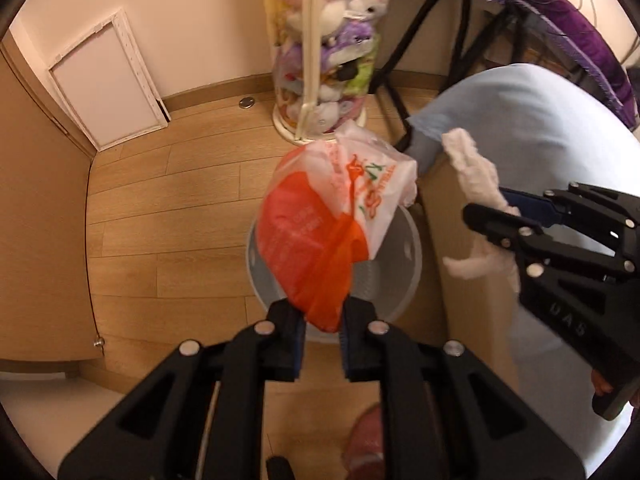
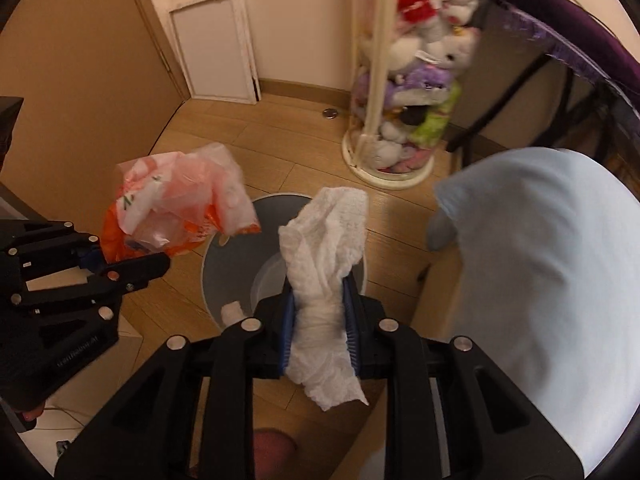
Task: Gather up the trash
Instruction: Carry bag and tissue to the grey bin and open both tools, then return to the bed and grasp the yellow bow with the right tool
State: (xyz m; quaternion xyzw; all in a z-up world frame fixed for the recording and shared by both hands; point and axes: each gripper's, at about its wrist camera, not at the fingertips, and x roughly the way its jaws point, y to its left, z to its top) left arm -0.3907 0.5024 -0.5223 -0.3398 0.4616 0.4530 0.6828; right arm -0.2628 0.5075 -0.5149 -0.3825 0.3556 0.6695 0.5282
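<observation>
Both pieces of trash hung over the grey bin [image 2: 224, 268], which stood on the wooden floor [image 1: 168, 216] in front of the tall clear tube of plush toys [image 2: 404, 80]. The left claw [image 1: 322, 340] pinched the orange and white plastic bag [image 1: 320, 224] by its lower end, its jaws close together with the film caught between the blue pads, so the bag billowed directly above the bin's mouth. The right claw [image 2: 318, 324] was clamped around the middle of a crumpled white paper towel [image 2: 324, 248], which rose past the bin's rim while a loose tail drooped below the jaws. A small white scrap [image 2: 232, 312] already lay inside the bin. Just right of the bin stood a cardboard box [image 1: 448, 216], partly draped with pale blue cloth [image 2: 552, 260]. Both items looked very light and limp: the bag seemed slick and likely to slide or drift when freed, while the towel seemed soft, compressible and a little clingy on the pads. A bunched fold looked the safest place to take either, since a single thin layer could slip out.
</observation>
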